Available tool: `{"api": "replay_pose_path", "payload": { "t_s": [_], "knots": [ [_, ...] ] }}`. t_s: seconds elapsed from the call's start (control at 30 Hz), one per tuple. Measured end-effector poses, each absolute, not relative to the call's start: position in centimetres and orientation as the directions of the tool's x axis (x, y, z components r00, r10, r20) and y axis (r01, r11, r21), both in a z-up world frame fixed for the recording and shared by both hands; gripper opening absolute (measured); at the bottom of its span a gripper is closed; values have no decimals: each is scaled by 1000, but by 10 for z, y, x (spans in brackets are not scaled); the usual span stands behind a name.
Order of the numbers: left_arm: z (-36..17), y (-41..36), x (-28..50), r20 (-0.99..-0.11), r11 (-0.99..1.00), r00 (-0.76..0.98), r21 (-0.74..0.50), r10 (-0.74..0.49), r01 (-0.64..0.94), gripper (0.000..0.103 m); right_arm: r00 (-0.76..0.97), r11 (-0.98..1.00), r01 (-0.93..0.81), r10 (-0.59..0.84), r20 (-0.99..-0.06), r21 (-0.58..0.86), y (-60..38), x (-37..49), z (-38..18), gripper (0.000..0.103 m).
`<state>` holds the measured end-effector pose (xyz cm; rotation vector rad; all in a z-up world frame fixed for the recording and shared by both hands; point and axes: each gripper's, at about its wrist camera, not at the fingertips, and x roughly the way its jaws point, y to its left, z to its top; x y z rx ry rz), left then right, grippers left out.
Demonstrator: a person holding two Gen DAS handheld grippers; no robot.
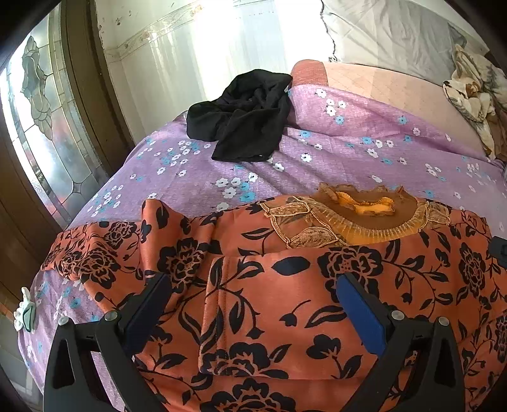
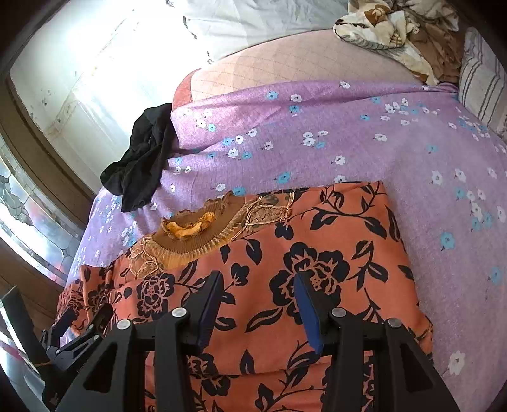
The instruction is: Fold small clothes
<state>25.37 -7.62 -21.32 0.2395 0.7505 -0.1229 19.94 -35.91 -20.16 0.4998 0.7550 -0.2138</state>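
The left gripper [image 1: 253, 294] hangs over the near part of the orange floral garment [image 1: 285, 301] with its jaws spread wide and nothing between them; a folded flap with a stitched seam lies on the cloth just between its fingers. The right gripper [image 2: 258, 294] is also released, its blue-padded fingers [image 2: 309, 317] parted above the same orange floral garment [image 2: 317, 269], gripping nothing. Whether either one's fingertips touch the fabric cannot be told. The garment is spread flat on the near side of the bed, its brown lace-trimmed neckline [image 1: 358, 215] pointing away from the grippers. It rests on a purple bedsheet [image 1: 332, 149] printed with small white and blue flowers. Farther back, near the bed's left edge, a crumpled black garment [image 1: 244, 117] sits on the sheet, well apart from the orange one. A bundled patterned blanket [image 2: 383, 28] lies at the far right corner, and a leaded glass door [image 1: 41, 111] stands to the left.
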Motion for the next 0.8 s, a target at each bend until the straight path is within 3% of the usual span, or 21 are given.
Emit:
{"api": "replay_pose_path", "payload": {
  "t_s": [0.8],
  "knots": [
    [-215,-81,253,-693,964,721,169,-33,207,103,723,866,335,16,-691,371,-352,200,-201,50]
  ]
}}
